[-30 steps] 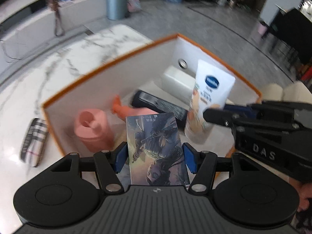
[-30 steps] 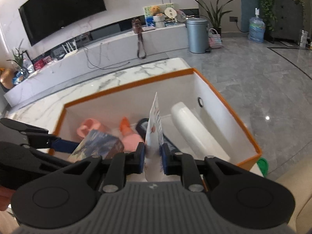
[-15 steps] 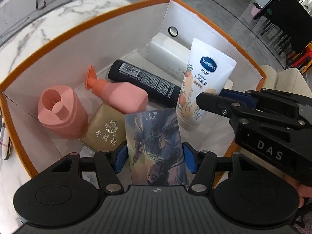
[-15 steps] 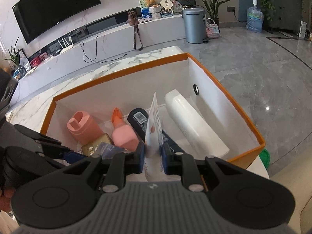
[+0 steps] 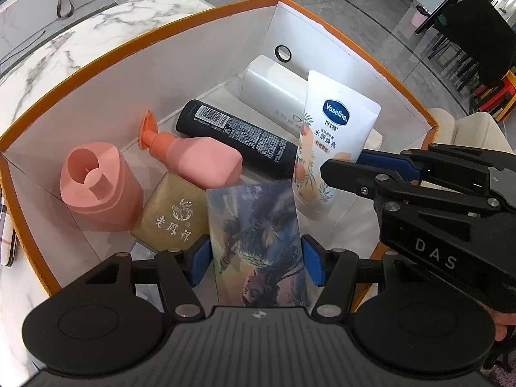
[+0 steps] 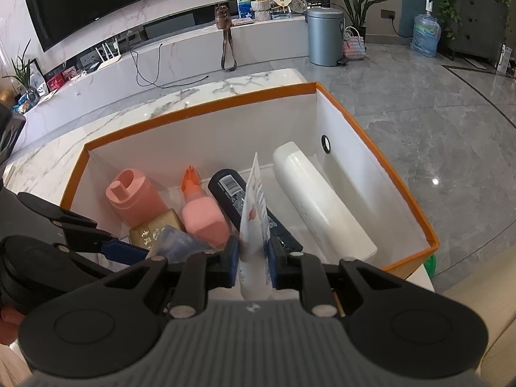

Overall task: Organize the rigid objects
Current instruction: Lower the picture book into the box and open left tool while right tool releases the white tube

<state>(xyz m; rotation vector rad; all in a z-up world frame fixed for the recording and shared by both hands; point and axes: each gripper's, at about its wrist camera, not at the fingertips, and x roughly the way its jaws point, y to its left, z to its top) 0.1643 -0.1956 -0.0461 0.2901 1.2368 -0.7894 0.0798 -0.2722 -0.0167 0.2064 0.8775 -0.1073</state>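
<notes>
Holding the illustrated card box (image 5: 258, 242) clamped in your left gripper (image 5: 256, 258) and the Vaseline tube (image 5: 335, 142) pinched in your right gripper (image 6: 253, 262), both over the orange-rimmed box (image 5: 129, 48), lower each into bare floor beside the gold box (image 5: 174, 216) before releasing.

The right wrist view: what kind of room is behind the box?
Most likely a home living room: a large wall television, a long low media bench beneath it, and potted plants on a polished floor.
</notes>
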